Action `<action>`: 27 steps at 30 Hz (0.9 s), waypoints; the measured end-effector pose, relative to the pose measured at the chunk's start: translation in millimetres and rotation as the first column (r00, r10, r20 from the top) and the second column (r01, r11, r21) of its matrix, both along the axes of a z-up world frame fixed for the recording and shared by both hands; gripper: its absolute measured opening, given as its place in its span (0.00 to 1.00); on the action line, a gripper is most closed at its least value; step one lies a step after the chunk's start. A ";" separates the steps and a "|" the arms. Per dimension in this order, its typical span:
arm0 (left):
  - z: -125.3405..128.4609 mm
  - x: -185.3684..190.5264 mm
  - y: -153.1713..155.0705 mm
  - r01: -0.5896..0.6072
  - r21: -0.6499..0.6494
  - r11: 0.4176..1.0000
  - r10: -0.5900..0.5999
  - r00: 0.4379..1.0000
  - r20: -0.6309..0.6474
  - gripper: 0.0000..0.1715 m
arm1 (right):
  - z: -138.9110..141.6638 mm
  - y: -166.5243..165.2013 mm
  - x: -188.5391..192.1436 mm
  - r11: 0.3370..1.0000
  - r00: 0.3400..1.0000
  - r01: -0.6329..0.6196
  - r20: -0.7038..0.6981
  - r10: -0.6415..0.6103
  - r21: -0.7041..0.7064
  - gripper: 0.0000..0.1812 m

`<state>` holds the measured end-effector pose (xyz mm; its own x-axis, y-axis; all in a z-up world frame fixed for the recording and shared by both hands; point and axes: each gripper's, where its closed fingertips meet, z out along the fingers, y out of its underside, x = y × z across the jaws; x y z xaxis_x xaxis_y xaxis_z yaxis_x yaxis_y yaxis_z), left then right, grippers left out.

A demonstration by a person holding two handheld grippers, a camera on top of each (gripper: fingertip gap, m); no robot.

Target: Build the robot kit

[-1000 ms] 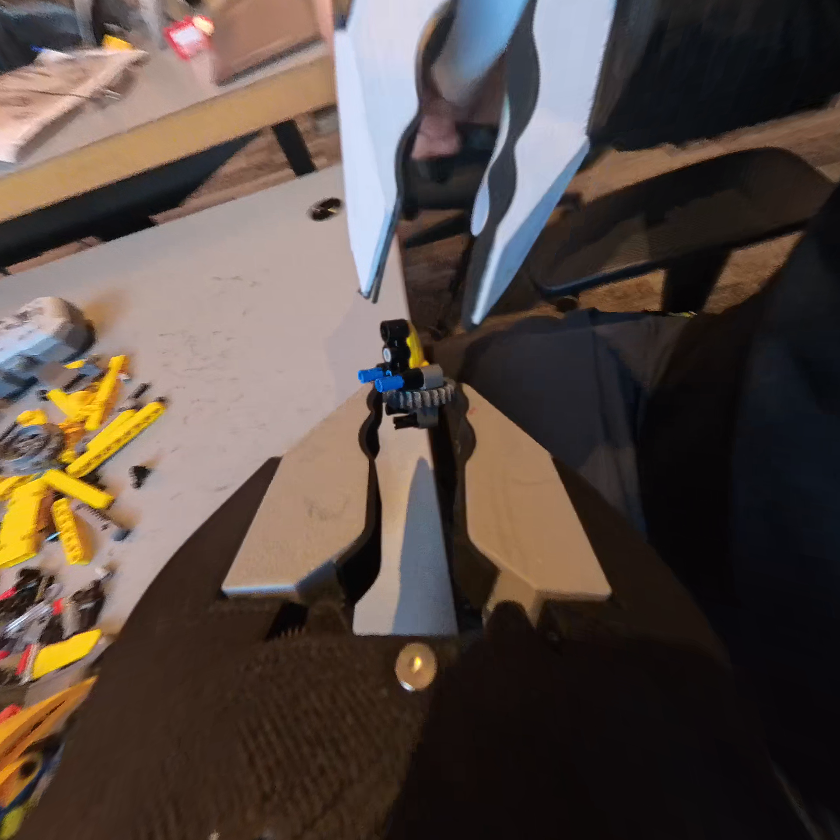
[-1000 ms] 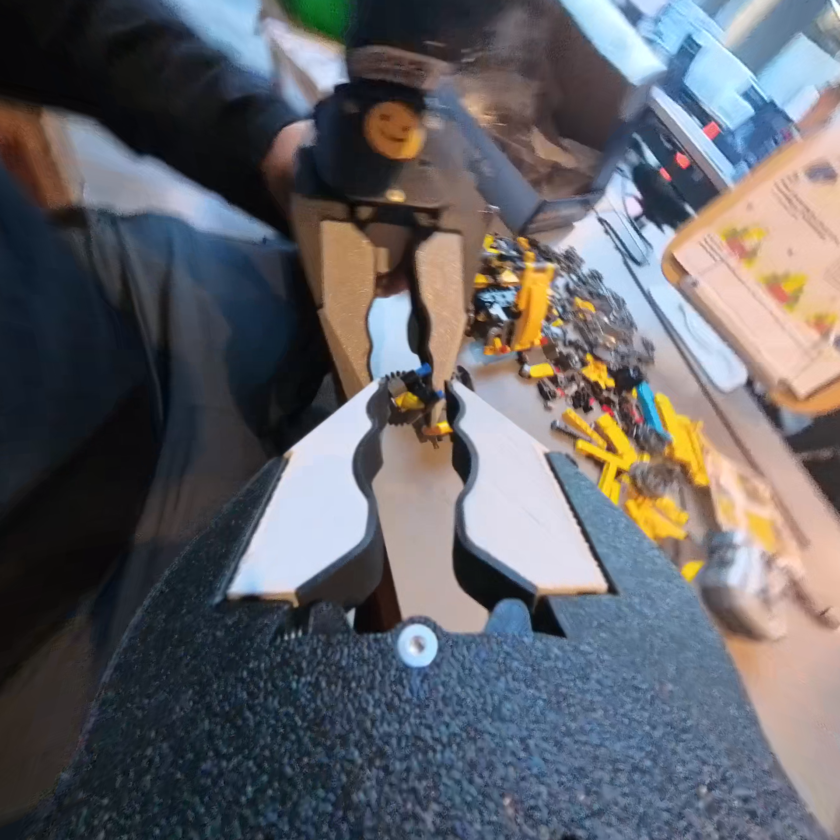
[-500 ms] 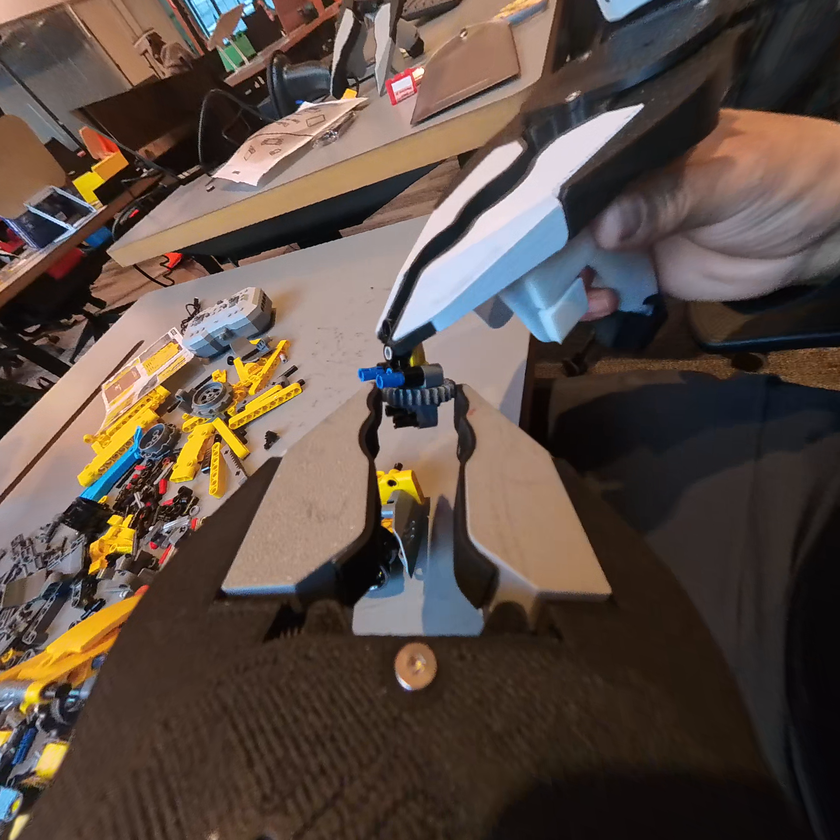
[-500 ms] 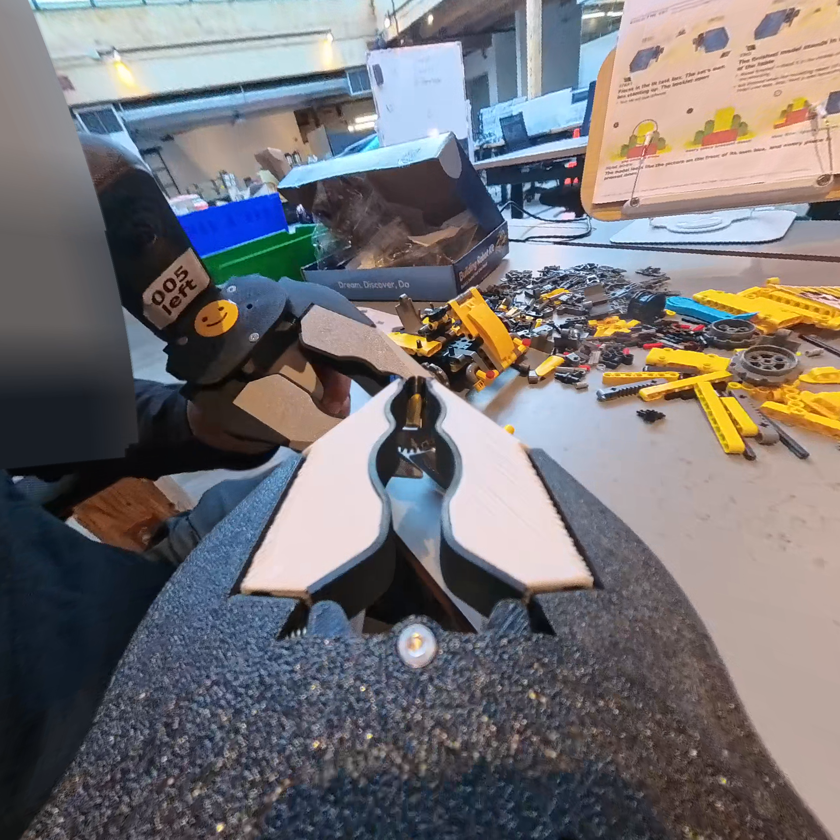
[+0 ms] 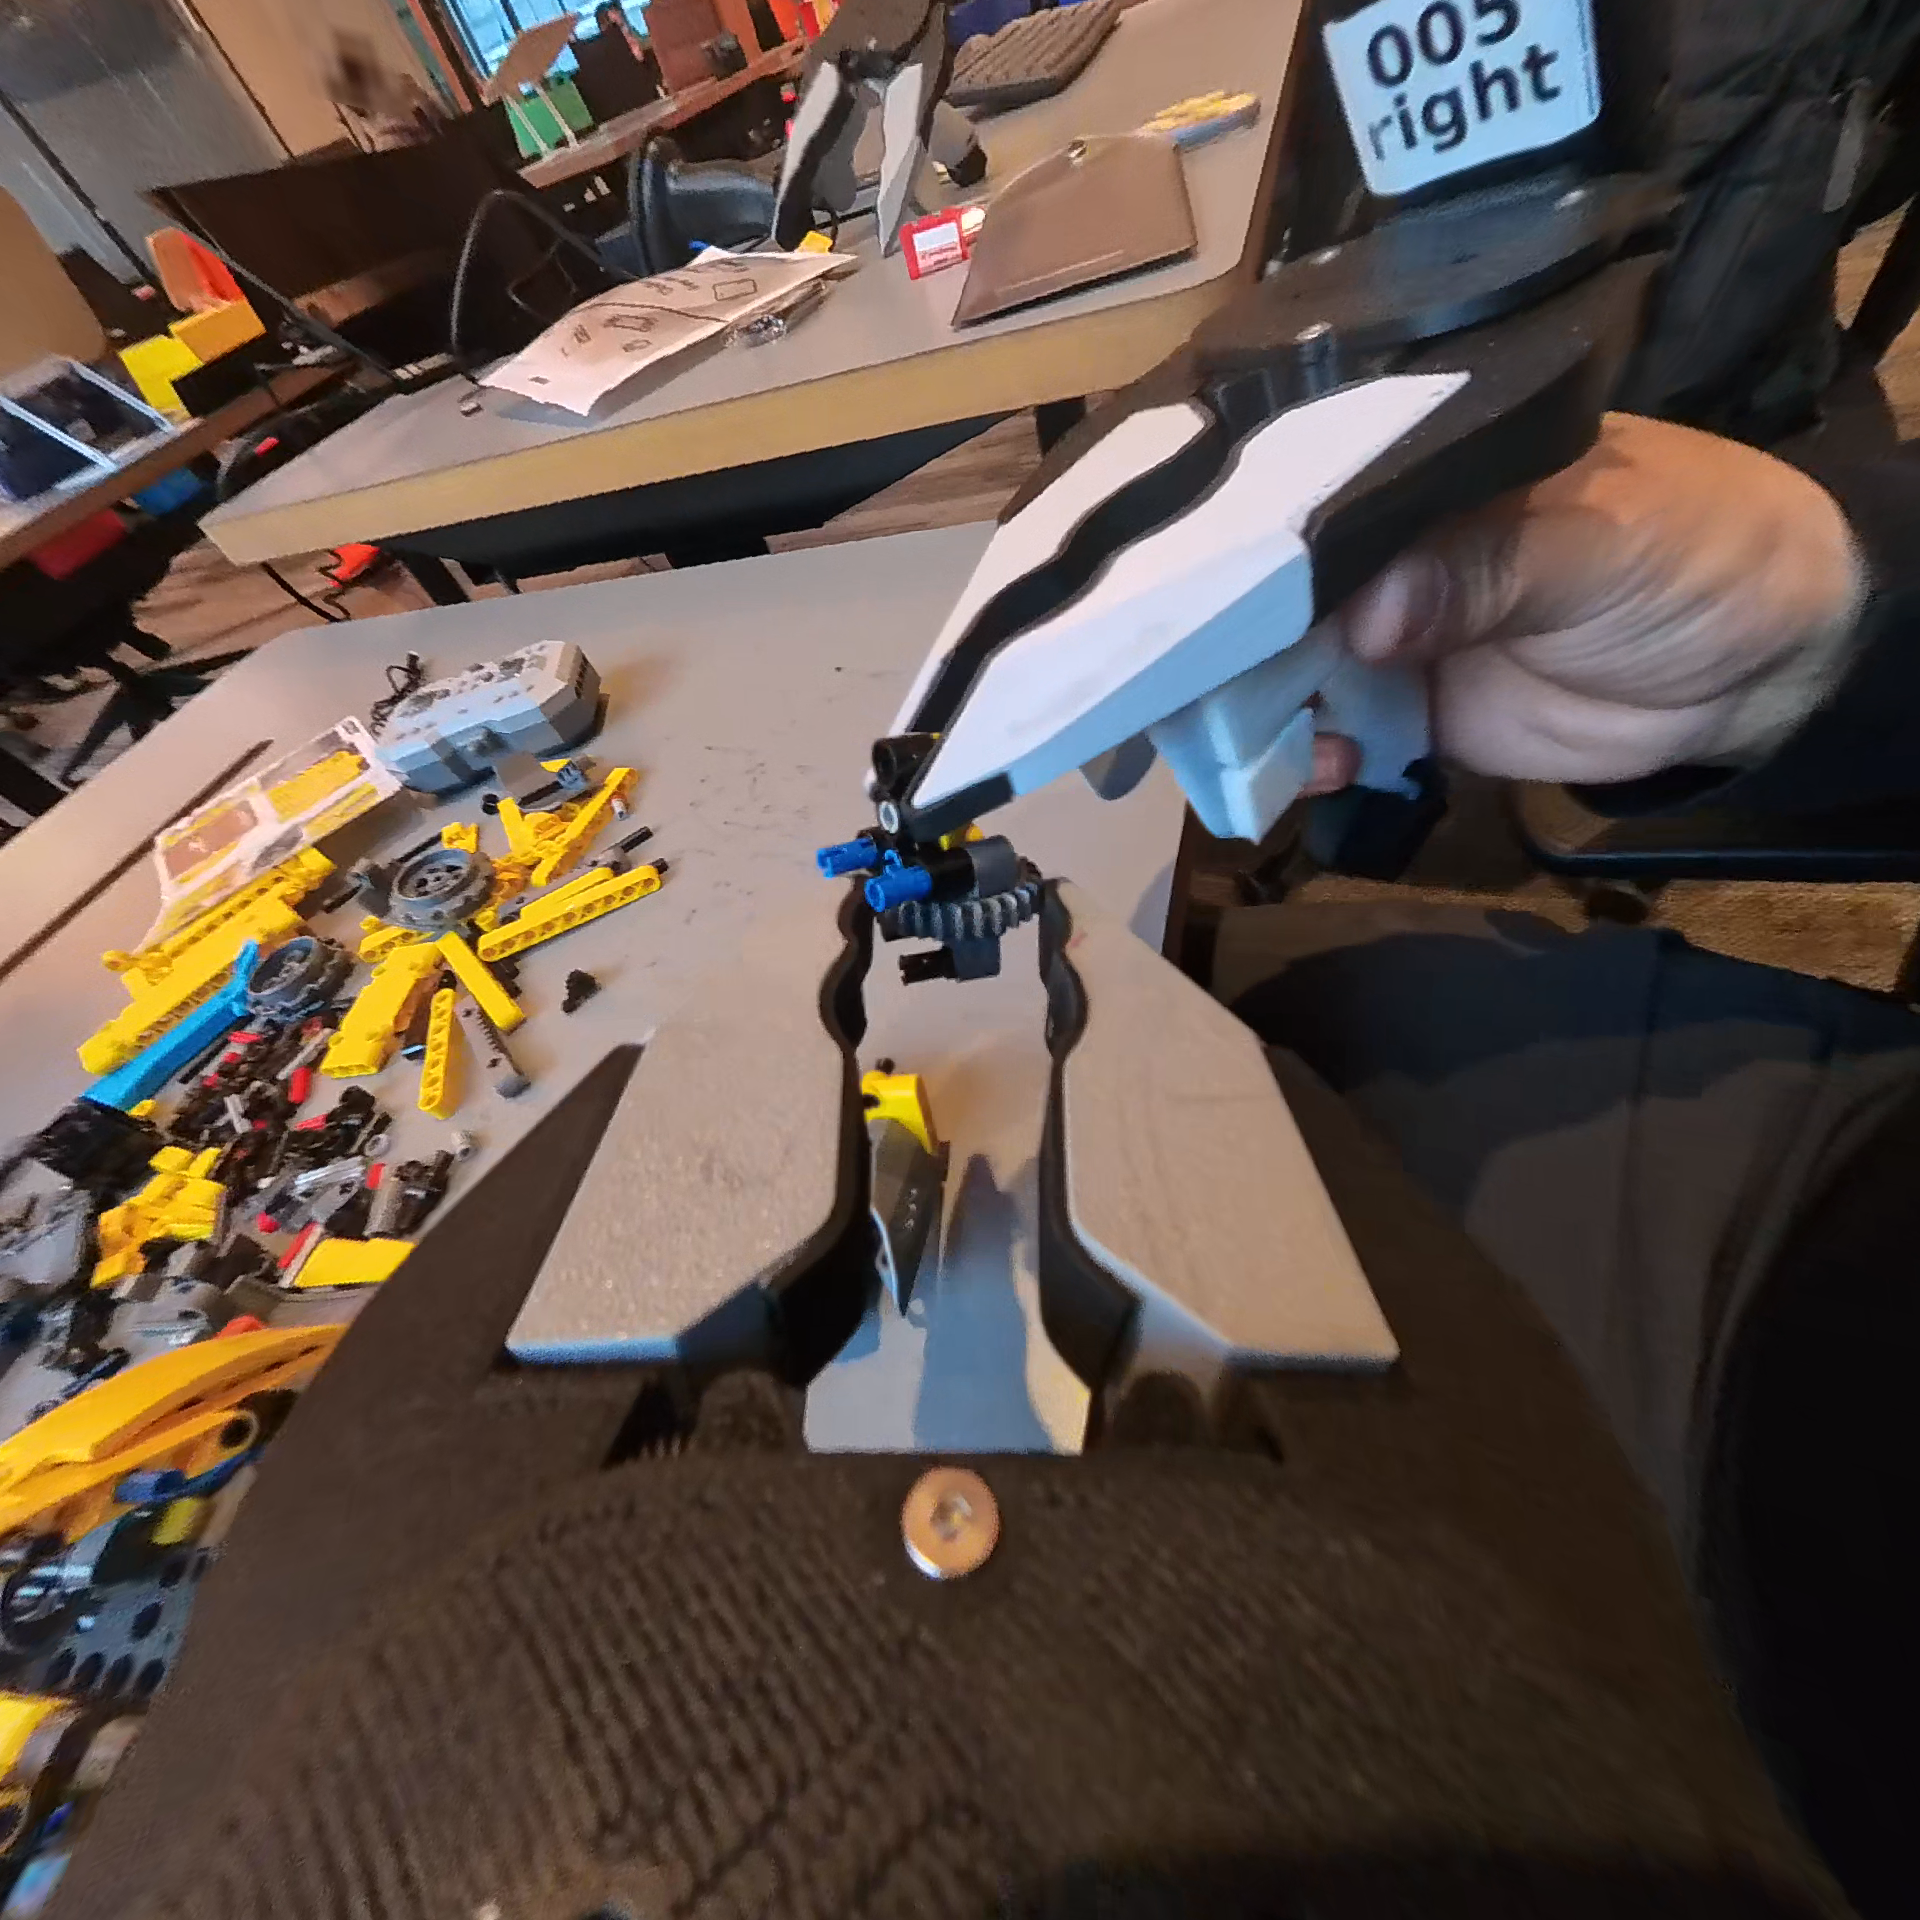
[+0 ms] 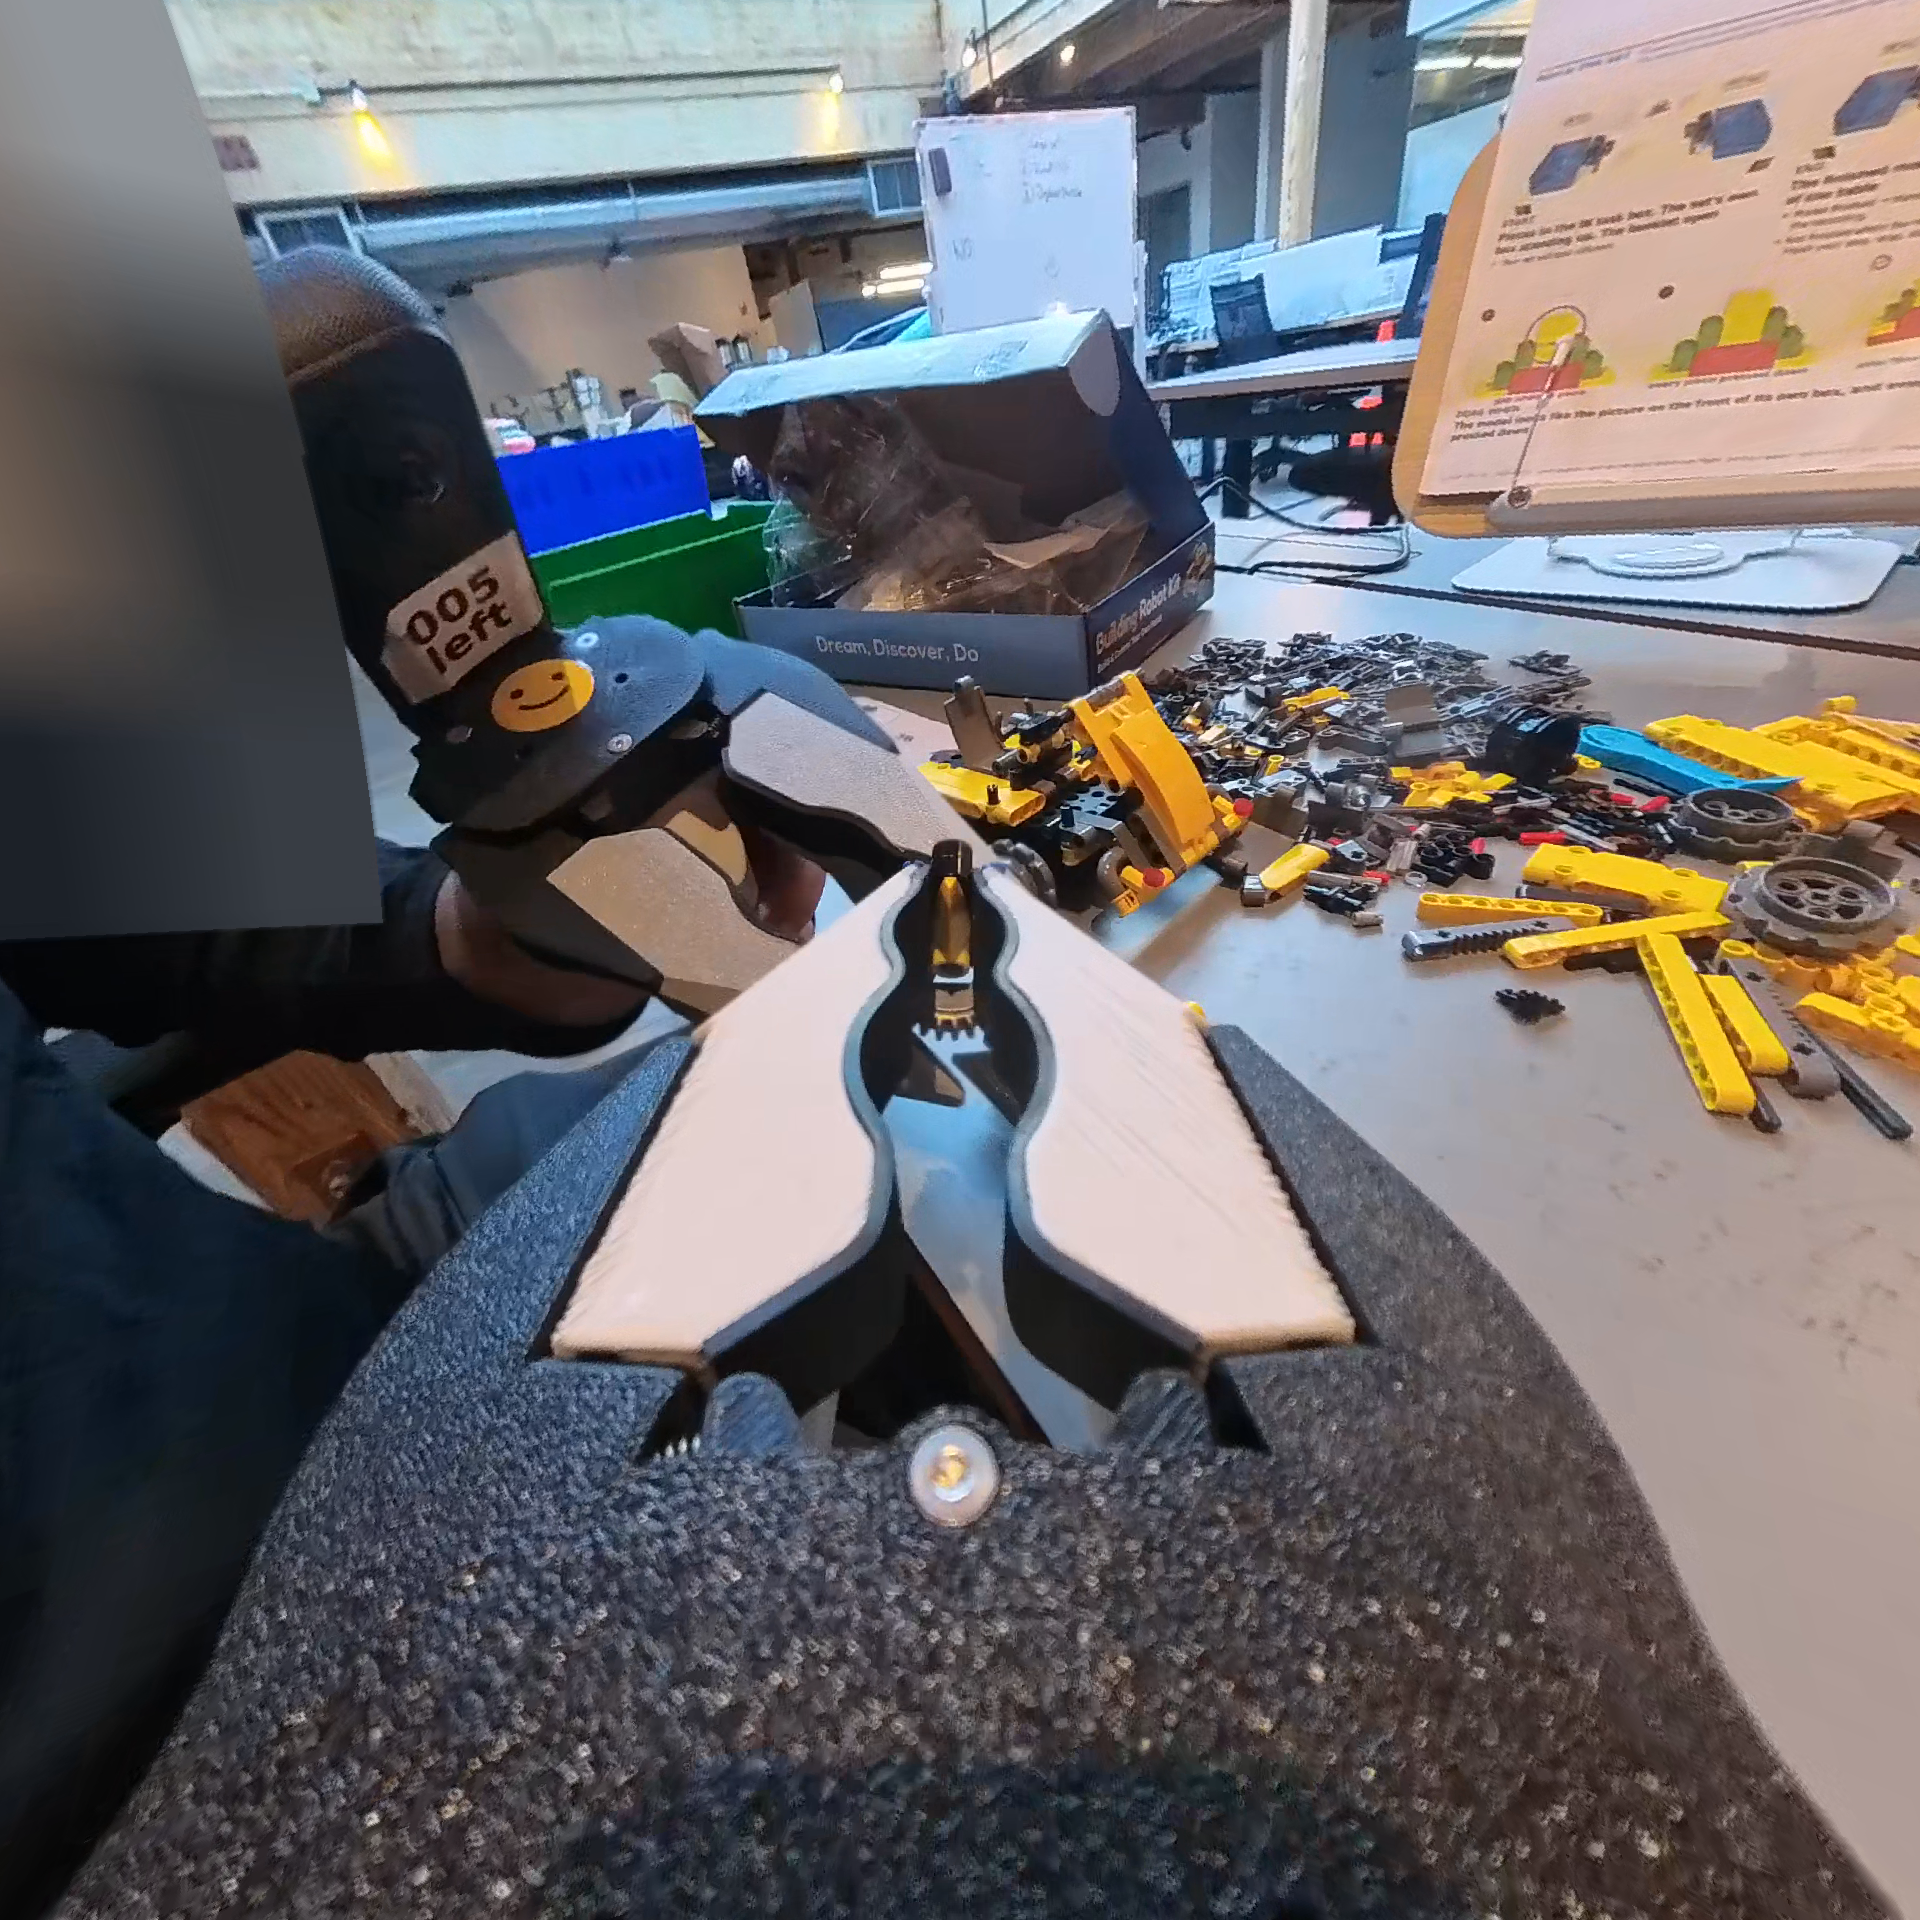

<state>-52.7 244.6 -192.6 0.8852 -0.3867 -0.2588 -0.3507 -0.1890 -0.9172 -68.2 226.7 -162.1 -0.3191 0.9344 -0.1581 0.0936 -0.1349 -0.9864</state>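
Left gripper (image 5: 951, 914) clamps the gear assembly (image 5: 940, 909) beside the table edge (image 5: 1169, 862); right gripper (image 5: 914, 805) pinches its black connector (image 5: 896, 764) — skewed pulling could separate the pins.

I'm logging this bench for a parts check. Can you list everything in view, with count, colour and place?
small gear assembly: one, black and grey with blue pins, gripped by both grippers above the table's edge
loose building pieces: many, mostly yellow, black and grey, spread over the table
table: one, grey, under the pieces
partly built vehicle: one, yellow and black, near the box
open box: one, dark blue, at the table's far side
instruction sheet on a stand: one, white, upper right of the right wrist view
grey battery unit: one, far end of the pieces
left gripper: grey fingers, shut on the gear assembly
right gripper: white fingers, shut on the assembly's top
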 end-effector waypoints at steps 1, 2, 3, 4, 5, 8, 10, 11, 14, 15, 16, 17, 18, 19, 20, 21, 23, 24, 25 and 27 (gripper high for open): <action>-1.8 -0.9 -0.2 0.003 -0.014 1.000 -0.003 1.000 0.005 0.17 | -0.6 1.3 -0.2 1.000 1.000 -0.006 0.008 0.006 0.009 0.03; -4.3 -3.6 -0.8 0.002 -0.033 0.999 -0.002 1.000 0.002 0.18 | -0.8 3.7 -0.4 1.000 1.000 -0.011 0.015 0.010 0.018 0.03; -5.4 -7.7 -1.8 -0.004 -0.046 0.999 0.005 1.000 0.003 0.23 | -0.7 6.3 -0.4 0.999 1.000 -0.019 0.023 0.019 0.027 0.03; -6.9 -12.1 -3.6 -0.009 -0.062 0.998 0.009 1.000 0.008 0.27 | -1.6 8.7 -0.2 0.999 0.999 -0.035 0.043 0.033 0.034 0.03; -9.1 -17.7 -6.0 -0.016 -0.082 0.996 0.018 1.000 0.014 0.29 | -3.9 11.2 -0.4 0.998 0.996 -0.054 0.077 0.051 0.038 0.03; -22.0 -38.1 -11.4 -0.043 -0.161 0.986 0.046 0.999 0.016 0.39 | -14.1 19.0 -2.4 0.990 0.973 -0.126 0.203 0.112 0.059 0.03; -35.1 -49.7 -13.9 -0.052 -0.236 0.970 0.060 0.998 0.026 0.43 | -23.2 24.9 -5.6 0.978 0.944 -0.182 0.295 0.145 0.102 0.04; -40.7 -54.5 -14.8 -0.054 -0.265 0.963 0.065 0.997 0.032 0.43 | -28.3 25.4 -6.7 0.965 0.924 -0.226 0.343 0.169 0.131 0.04; -54.0 -64.8 -14.8 -0.061 -0.325 0.944 0.070 0.997 0.016 0.46 | -45.6 25.7 -11.4 0.898 0.851 -0.363 0.482 0.210 0.248 0.04; -58.8 -67.7 -14.3 -0.066 -0.343 0.937 0.071 0.997 0.000 0.48 | -51.0 27.5 -14.4 0.868 0.830 -0.400 0.519 0.206 0.295 0.04; -63.8 -69.6 -14.2 -0.070 -0.365 0.928 0.070 0.997 -0.013 0.50 | -55.1 28.6 -17.5 0.837 0.808 -0.437 0.551 0.206 0.328 0.04; -67.9 -69.7 -13.9 -0.067 -0.383 0.921 0.065 0.998 -0.017 0.51 | -58.4 27.9 -19.5 0.809 0.781 -0.481 0.585 0.220 0.337 0.04; -71.3 -69.3 -13.1 -0.062 -0.394 0.917 0.060 0.998 -0.018 0.51 | -60.8 26.6 -21.0 0.786 0.750 -0.523 0.617 0.240 0.329 0.04; -74.3 -69.4 -12.0 -0.062 -0.404 0.912 0.058 0.998 -0.021 0.51 | -62.0 25.6 -22.7 0.770 0.724 -0.554 0.640 0.258 0.316 0.04; -76.9 -70.3 -11.2 -0.067 -0.419 0.906 0.061 0.998 -0.028 0.51 | -62.5 25.4 -24.8 0.759 0.704 -0.577 0.655 0.275 0.301 0.04; -77.9 -70.1 -10.1 -0.063 -0.423 0.904 0.054 0.998 -0.032 0.51 | -62.9 26.4 -27.1 0.755 0.687 -0.591 0.668 0.287 0.283 0.04; -79.7 -69.5 -8.9 -0.051 -0.434 0.900 0.041 0.999 -0.033 0.51 | -62.6 30.5 -32.0 0.761 0.660 -0.602 0.686 0.305 0.241 0.04; -81.7 -69.3 -8.8 -0.047 -0.447 0.894 0.036 0.999 -0.031 0.51 | -61.4 31.2 -33.6 0.765 0.647 -0.608 0.691 0.323 0.211 0.04; -82.3 -68.3 -8.7 -0.035 -0.455 0.890 0.029 0.999 -0.020 0.49 | -59.8 31.5 -34.9 0.770 0.634 -0.613 0.693 0.343 0.180 0.04; -83.6 -66.5 -9.2 -0.008 -0.473 0.881 0.013 1.000 0.006 0.46 | -55.9 30.7 -36.9 0.774 0.612 -0.622 0.689 0.387 0.117 0.04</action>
<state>-119.1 235.4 -276.2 0.8914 -0.4514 -0.0396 -0.3381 -0.6045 -0.7213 -105.1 257.4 -218.0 -0.6992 0.6792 -0.2233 0.6228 0.4253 -0.6567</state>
